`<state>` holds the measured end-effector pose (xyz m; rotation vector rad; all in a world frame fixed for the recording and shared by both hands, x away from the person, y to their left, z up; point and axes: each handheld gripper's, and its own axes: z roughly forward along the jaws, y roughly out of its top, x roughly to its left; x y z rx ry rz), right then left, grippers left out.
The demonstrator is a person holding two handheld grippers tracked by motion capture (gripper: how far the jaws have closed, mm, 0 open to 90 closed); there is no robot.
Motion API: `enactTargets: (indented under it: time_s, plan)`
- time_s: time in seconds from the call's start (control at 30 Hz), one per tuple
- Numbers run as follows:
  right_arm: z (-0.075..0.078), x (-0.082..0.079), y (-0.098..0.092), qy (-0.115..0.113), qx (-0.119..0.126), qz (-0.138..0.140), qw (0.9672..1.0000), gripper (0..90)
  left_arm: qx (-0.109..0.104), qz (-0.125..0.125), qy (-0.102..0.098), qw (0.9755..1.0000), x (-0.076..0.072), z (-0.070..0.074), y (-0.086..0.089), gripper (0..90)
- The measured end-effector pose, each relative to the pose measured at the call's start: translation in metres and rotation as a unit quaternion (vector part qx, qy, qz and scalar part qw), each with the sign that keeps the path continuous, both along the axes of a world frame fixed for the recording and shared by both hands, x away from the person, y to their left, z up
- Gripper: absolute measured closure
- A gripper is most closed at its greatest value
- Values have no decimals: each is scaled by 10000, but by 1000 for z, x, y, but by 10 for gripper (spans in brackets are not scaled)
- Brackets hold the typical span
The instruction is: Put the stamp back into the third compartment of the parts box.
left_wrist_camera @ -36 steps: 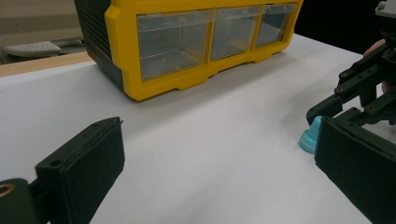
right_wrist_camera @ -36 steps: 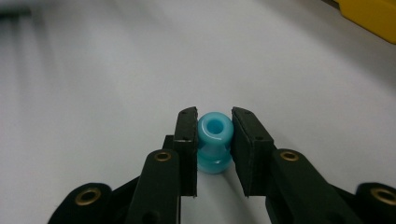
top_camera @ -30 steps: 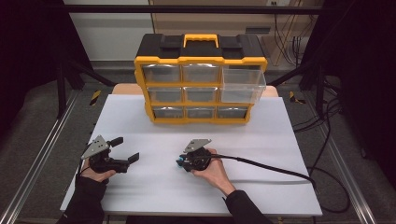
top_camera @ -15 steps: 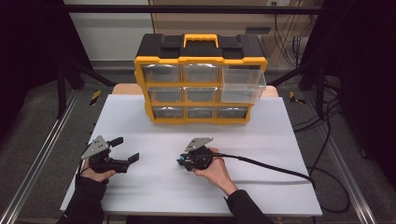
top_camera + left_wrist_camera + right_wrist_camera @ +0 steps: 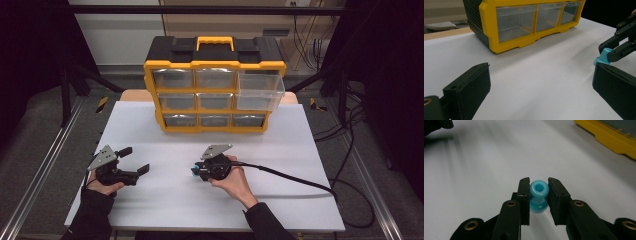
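A yellow and black drawer cabinet (image 5: 215,85) is seen on the white table (image 5: 300,165), well beyond the tools. Clear drawers in three rows are shown; the upper right drawer (image 5: 260,91) is pulled out. A black cable bundle (image 5: 350,145) is seen off to the right.

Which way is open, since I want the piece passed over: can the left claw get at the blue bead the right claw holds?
Probably yes. The left claw stands open, with bare white table between it and the blue bead pinched in the right claw.
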<state>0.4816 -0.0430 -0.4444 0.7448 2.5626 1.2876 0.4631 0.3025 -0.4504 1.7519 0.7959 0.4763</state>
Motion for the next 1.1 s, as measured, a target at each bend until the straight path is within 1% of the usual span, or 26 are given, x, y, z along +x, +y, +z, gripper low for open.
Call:
enactTargets:
  time_s: [0.63,1.1]
  plan:
    - [22,-4,-12,-79,30,-25,10000,726,2,-4,2,10000,0,0,0,12]
    - [33,-5,-22,-178,12,-98,9998,726,7,-10,16,10000,0,-1,-1,12]
